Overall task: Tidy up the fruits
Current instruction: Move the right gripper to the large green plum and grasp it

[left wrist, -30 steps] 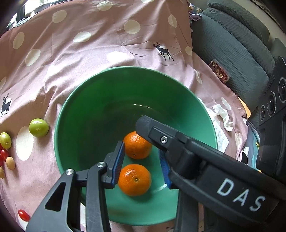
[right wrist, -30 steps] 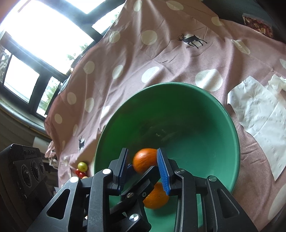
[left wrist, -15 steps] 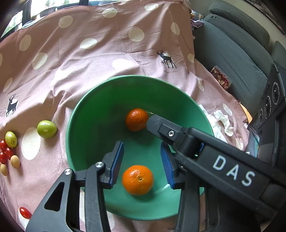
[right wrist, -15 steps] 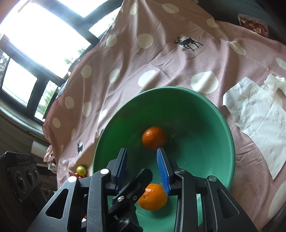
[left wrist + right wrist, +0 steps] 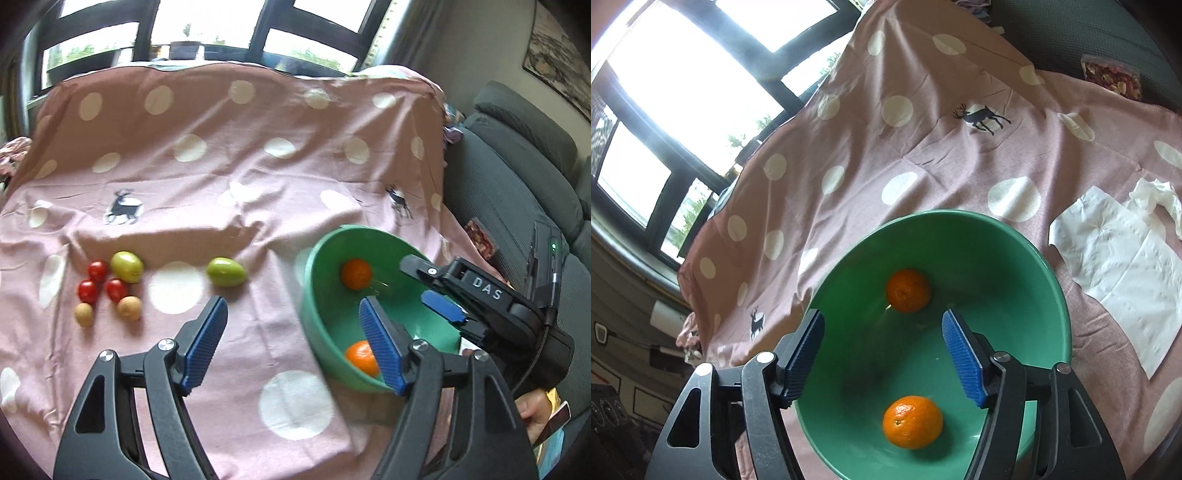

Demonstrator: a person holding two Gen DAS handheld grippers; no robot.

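Note:
A green bowl (image 5: 1049, 295) (image 5: 314, 280) on the pink dotted cloth holds two tangerines, one far (image 5: 908, 290) (image 5: 355, 273) and one near (image 5: 912, 421) (image 5: 360, 356). My right gripper (image 5: 886, 350) hangs over the bowl, its jaws opening wide with nothing between them; the left wrist view shows it too (image 5: 436, 295). My left gripper (image 5: 295, 339) is above the cloth just left of the bowl, jaws opening and empty. Left of it lie two green fruits (image 5: 226, 272) (image 5: 126, 266), three cherry tomatoes (image 5: 98, 284) and two small tan fruits (image 5: 129, 308).
White paper napkins (image 5: 1119, 266) lie on the cloth right of the bowl. A grey sofa (image 5: 517, 166) borders the right side, with a packet of dried fruit (image 5: 1112, 75) on it. Windows run along the far edge. A hand (image 5: 535, 410) shows at lower right.
Both grippers opened wide. The left one pulled up and left out of the bowl, bringing the loose fruits into view. The far tangerine rolled free of the right jaws.

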